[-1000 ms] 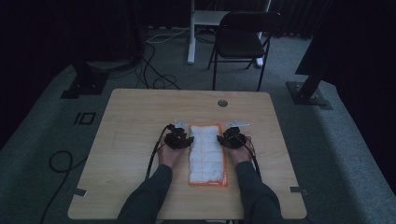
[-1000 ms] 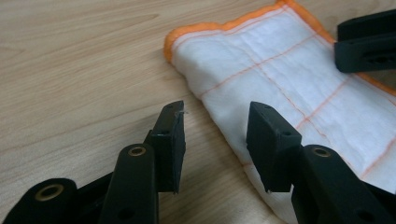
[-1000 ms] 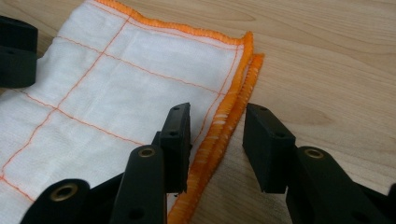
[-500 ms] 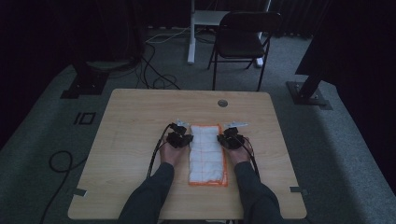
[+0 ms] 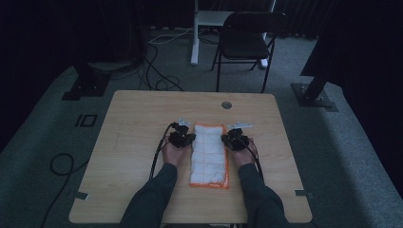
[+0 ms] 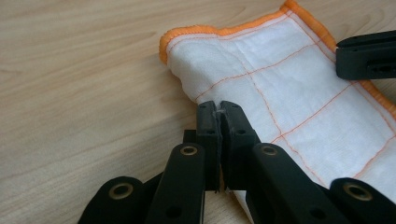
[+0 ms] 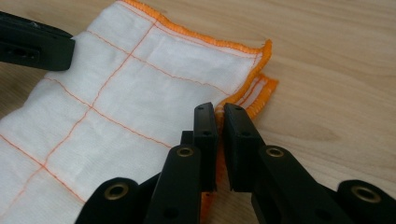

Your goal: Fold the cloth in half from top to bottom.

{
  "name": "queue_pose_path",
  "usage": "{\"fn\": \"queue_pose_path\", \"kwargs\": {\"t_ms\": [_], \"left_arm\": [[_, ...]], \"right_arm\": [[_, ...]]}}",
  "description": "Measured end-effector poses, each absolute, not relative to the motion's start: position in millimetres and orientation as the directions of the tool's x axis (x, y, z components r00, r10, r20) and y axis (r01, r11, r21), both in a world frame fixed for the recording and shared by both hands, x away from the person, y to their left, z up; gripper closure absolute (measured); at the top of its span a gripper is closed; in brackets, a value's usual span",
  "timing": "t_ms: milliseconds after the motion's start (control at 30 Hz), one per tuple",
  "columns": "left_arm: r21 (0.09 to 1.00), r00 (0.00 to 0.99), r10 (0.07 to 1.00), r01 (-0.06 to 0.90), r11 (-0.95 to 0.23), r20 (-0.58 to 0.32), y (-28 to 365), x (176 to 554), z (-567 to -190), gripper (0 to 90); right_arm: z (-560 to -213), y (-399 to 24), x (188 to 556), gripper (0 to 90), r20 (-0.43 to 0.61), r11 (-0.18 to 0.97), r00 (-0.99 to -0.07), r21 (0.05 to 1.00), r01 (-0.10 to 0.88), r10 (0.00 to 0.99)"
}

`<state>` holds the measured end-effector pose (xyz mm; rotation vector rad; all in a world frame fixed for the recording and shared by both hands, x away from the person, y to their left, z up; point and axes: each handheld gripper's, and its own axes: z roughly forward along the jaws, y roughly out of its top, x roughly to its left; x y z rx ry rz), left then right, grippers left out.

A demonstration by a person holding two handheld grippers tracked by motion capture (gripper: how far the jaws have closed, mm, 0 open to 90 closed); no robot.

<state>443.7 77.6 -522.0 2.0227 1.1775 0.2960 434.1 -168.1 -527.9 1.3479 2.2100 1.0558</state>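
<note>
Dim, murky high view, bright evenly lit gripper views, soft shadows

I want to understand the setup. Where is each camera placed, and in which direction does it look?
High view: above the person's side, looking forward and down at the table; forearms enter from below.
Left gripper view: on the left gripper, facing the cloth edge.
Right gripper view: on the right gripper, facing the cloth's orange hem.
All share the cloth.

One camera overhead, one riding on each of my claws.

The high view looks forward and down across the table (image 5: 142, 114) from my side, far off. Each gripper view sits low and close, and all three share the cloth (image 6: 289, 79) (image 7: 140, 79) (image 5: 209, 152).
</note>
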Motion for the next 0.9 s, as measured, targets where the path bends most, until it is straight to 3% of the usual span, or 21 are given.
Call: {"fn": "queue_pose_path", "kwargs": {"t_ms": [367,900], "left_arm": [[0.747,0.569,0.805,0.606,-0.273,-0.168,79.9,438.3,-506.2,87.9],[0.794,0.618,0.771,0.541,-0.276,-0.153,88.1,399.4,-493.7,87.4]], "right_arm": [[-517.3,-173.5,430.1,84.4,0.101,0.244,-0.498,0.778,0.579,0.861],[-503.8,-181.3,397.6,83.9,0.123,0.235,-0.547,0.809,0.538,0.828]]}}
